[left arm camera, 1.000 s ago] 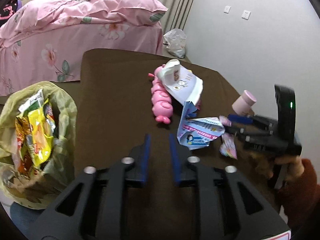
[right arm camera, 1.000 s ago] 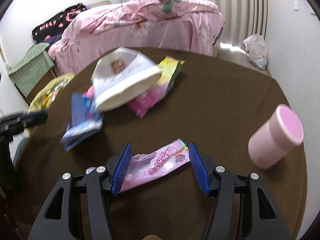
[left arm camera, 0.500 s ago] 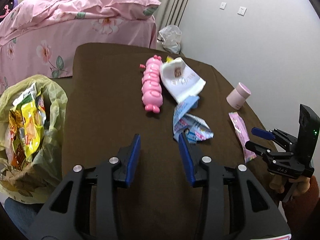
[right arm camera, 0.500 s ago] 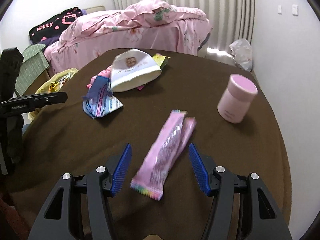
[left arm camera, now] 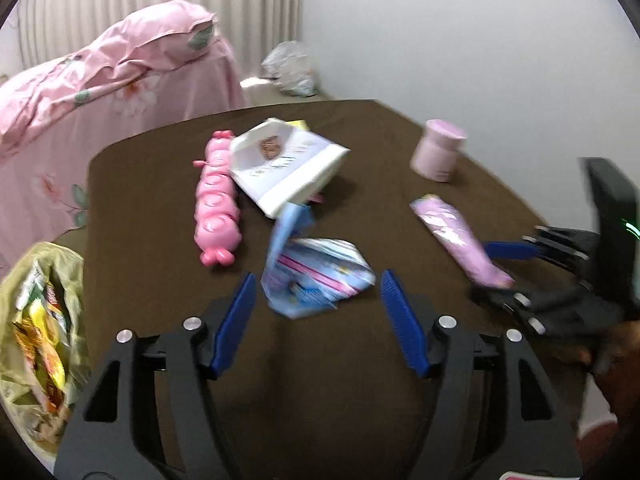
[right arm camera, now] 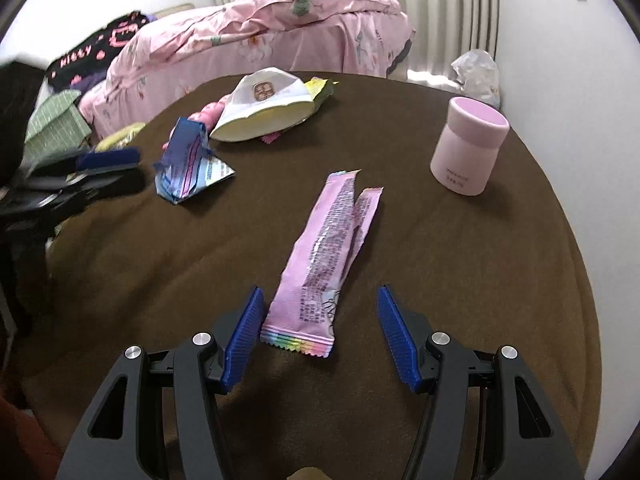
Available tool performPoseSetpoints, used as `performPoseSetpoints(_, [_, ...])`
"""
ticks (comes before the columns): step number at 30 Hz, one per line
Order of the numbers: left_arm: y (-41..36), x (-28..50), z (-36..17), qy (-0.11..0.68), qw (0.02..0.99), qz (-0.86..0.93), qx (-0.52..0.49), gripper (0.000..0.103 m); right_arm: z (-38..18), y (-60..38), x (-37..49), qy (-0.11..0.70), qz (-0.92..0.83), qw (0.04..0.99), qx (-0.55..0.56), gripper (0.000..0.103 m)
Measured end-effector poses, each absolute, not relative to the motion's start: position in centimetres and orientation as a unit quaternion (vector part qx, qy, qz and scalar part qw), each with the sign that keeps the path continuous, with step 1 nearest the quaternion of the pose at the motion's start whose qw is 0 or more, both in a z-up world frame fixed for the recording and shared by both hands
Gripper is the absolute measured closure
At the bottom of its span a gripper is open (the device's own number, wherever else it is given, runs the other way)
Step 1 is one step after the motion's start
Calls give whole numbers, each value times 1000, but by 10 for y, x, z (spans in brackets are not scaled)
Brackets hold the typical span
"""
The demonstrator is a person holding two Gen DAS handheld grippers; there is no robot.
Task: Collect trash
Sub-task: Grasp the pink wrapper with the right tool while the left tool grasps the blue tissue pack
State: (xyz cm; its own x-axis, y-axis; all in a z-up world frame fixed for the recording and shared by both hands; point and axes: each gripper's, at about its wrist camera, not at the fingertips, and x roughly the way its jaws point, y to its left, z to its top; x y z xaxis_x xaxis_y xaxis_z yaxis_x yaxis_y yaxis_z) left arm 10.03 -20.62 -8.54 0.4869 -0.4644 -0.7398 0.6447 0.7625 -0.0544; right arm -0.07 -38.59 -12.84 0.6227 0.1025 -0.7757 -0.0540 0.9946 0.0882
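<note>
Two pink wrappers (right arm camera: 320, 256), one blue wrapper (right arm camera: 192, 168); one jar (right arm camera: 468, 148)

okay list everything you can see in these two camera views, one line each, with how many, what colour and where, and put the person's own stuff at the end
table: one, brown cloth top, centre of both views
long wrapper: one, pink, flat on the table ahead of the right tool
crumpled wrapper: one, blue and white, ahead of the left tool
paper bag: one, white, far side of the table, lying on its side
caterpillar toy: one, pink, beside the paper bag
jar: one, pink, upright near the table's right edge
trash bag: one, yellowish, holding wrappers, off the table's left edge
bed: one, pink floral cover, behind the table
plastic bag: one, clear, on the floor by the wall
left tool: one, black with blue pads, opening, nothing gripped
right tool: one, same colours, open
</note>
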Motion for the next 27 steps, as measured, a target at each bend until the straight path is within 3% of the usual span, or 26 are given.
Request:
performPoseSetpoints(4, [-201, 124, -88, 418, 850, -319, 41, 41, -130, -391, -1, 433, 50, 899, 43, 47])
performPoseSetpoints(10, [-213, 110, -98, 410, 841, -342, 90, 41, -130, -391, -1, 434, 47, 898, 46, 46])
performPoseSetpoints(16, [-196, 114, -101, 425, 838, -340, 39, 41, -129, -390, -4, 432, 43, 900, 46, 46])
performPoseSetpoints(21, [-185, 116, -106, 443, 829, -341, 10, 40, -122, -397, -12, 407, 57, 908, 81, 61])
performPoseSetpoints(23, [-188, 115, -107, 444, 829, -339, 17, 39, -125, -395, -8, 419, 55, 903, 73, 76])
performPoseSetpoints(27, [-202, 109, -104, 431, 831, -346, 59, 34, -111, -392, -18, 374, 28, 925, 52, 77])
